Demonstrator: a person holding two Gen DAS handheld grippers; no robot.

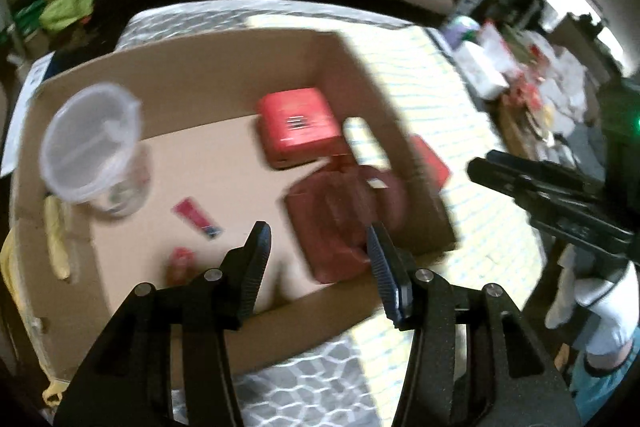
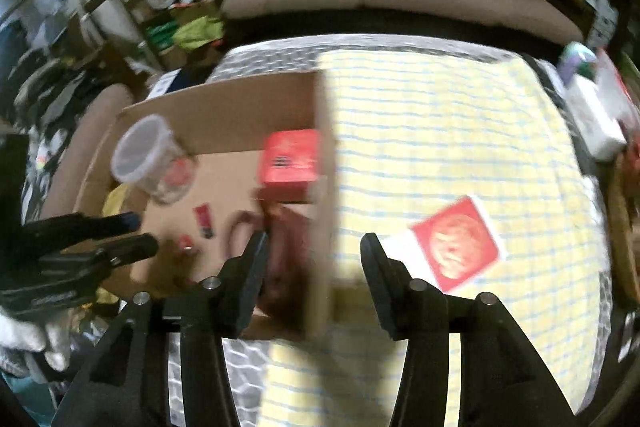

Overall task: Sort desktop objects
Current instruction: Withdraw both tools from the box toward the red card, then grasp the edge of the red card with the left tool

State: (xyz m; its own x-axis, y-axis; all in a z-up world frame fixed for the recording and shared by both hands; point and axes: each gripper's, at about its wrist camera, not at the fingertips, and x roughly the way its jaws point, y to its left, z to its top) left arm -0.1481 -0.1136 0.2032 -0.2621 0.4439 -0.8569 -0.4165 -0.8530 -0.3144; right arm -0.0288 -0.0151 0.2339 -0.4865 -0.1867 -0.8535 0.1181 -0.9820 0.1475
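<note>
The cardboard box is sitting on the table's left side, already holding most things: a clear plastic cup, a red box, a dark red bag, a small red tube and something yellow. One flat red card is lying alone on the yellow checked cloth, seemingly the last piece left. The left gripper and right gripper are hovering with fingers spread, holding nothing.

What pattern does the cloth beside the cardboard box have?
The cloth is pale yellow with thin blue stripes, seen best in the right wrist view.
</note>
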